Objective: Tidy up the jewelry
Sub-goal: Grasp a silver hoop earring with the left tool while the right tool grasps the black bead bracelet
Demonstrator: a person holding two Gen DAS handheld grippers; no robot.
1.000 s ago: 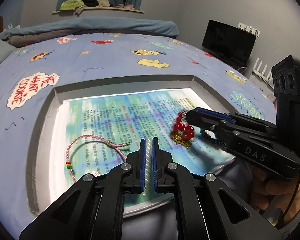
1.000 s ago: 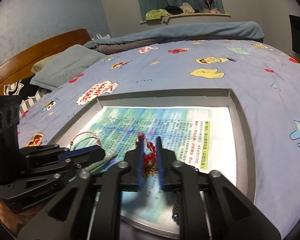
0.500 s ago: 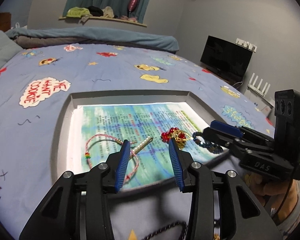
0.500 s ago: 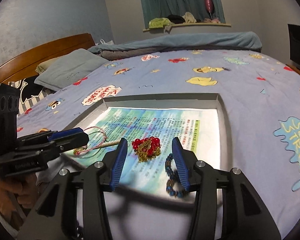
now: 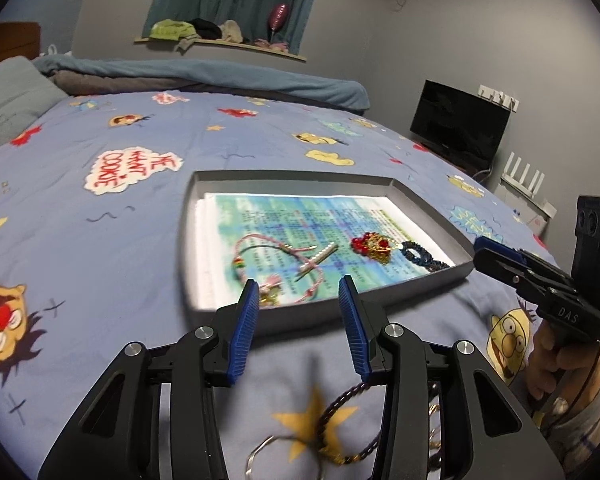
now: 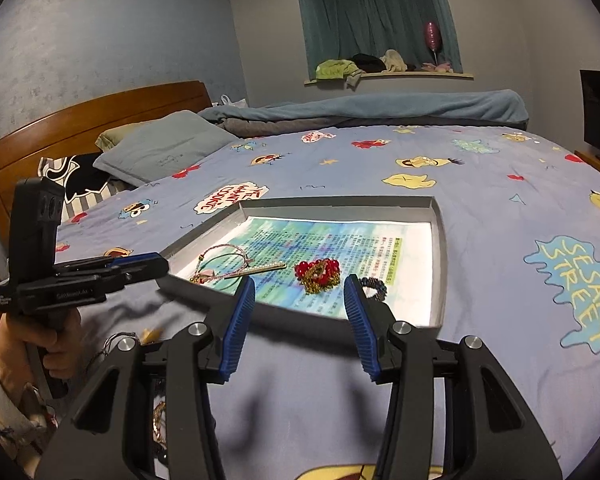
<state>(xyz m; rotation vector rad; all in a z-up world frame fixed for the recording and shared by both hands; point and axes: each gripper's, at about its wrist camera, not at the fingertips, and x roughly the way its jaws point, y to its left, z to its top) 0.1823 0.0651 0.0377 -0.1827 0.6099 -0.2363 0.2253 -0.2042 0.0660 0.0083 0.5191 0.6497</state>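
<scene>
A shallow grey tray (image 5: 336,179) (image 6: 442,248) lined with printed paper lies on the bed. In it lie a pink cord bracelet (image 5: 278,254) (image 6: 224,258), a pearl bar (image 5: 324,252) (image 6: 266,267), a red-and-gold bead piece (image 5: 374,245) (image 6: 318,272) and a dark blue bead bracelet (image 5: 422,256) (image 6: 374,286). My left gripper (image 5: 299,292) is open and empty, in front of the tray's near edge. My right gripper (image 6: 299,290) is open and empty, also short of the tray. Loose chains (image 5: 340,412) lie on the sheet under the left gripper.
The bed has a blue cartoon-print sheet (image 6: 500,208), pillows (image 6: 160,148) and a wooden headboard (image 6: 80,116) on the left. A TV (image 5: 458,126) stands at the right wall. More jewelry (image 6: 118,340) lies on the sheet by the left hand.
Both grippers opened and let go of their pieces in the tray, then drew back toward me and rose; the tray now sits farther ahead.
</scene>
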